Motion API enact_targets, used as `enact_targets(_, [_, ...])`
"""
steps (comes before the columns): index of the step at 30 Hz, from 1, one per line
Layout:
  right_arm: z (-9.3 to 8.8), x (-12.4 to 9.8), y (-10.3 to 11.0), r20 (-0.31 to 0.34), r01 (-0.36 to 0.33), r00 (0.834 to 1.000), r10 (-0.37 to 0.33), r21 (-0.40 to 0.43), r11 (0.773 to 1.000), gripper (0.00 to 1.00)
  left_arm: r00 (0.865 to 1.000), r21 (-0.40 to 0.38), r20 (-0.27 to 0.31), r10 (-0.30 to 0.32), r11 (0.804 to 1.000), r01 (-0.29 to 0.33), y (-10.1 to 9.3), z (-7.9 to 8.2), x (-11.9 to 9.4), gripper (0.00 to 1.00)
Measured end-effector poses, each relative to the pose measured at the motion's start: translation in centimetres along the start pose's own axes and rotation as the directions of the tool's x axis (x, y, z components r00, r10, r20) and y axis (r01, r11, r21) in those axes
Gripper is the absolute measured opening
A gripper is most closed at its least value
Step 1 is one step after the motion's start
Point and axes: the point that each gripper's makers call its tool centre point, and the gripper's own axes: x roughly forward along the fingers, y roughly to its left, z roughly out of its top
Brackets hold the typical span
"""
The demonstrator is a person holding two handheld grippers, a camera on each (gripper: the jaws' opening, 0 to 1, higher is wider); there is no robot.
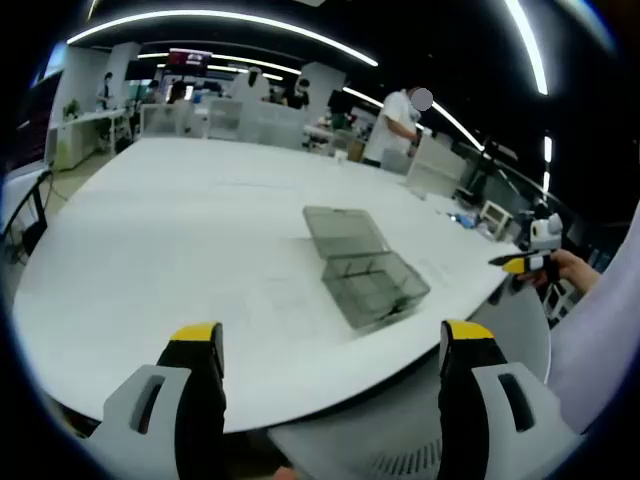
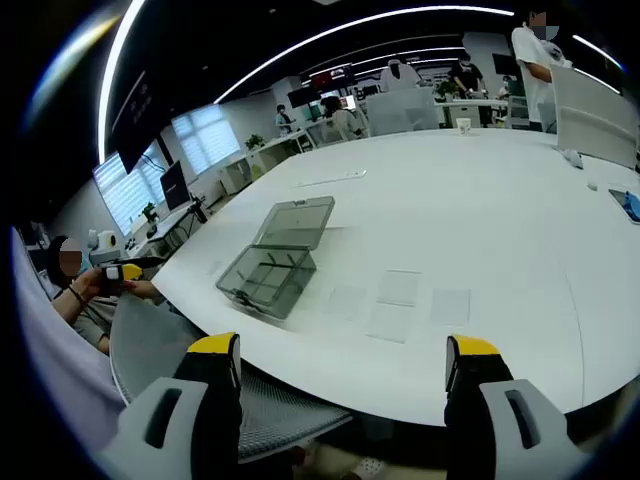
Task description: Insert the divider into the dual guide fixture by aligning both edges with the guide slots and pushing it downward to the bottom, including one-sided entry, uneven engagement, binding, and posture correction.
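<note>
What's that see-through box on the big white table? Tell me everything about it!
The clear box looks like smoky grey plastic. Its hinged lid is open, leaning back. Thin walls split the inside into compartments. It sits flat on the white table, near the edge, with nothing touching it. Several clear flat sheets lie beside it.

An open compartment box (image 1: 362,268) sits on the worktop (image 1: 180,250); flat divider sheets (image 2: 400,300) lie beside it.

We see a big white table (image 1: 180,250) in an open office. Light strips (image 1: 210,18) curve across the dark ceiling; windows (image 2: 205,135) at ten o'clock in the right gripper view.
</note>
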Motion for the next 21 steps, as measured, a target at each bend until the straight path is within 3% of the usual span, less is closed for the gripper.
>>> enact_targets(21, [0.34, 0.21, -0.09, -0.001, 0.007, 1.0, -0.007, 0.007, 1.0, 0.82, 1.0, -0.013, -0.003, -0.011, 1.0, 0.011, 0.14, -0.01, 0.51, 0.87])
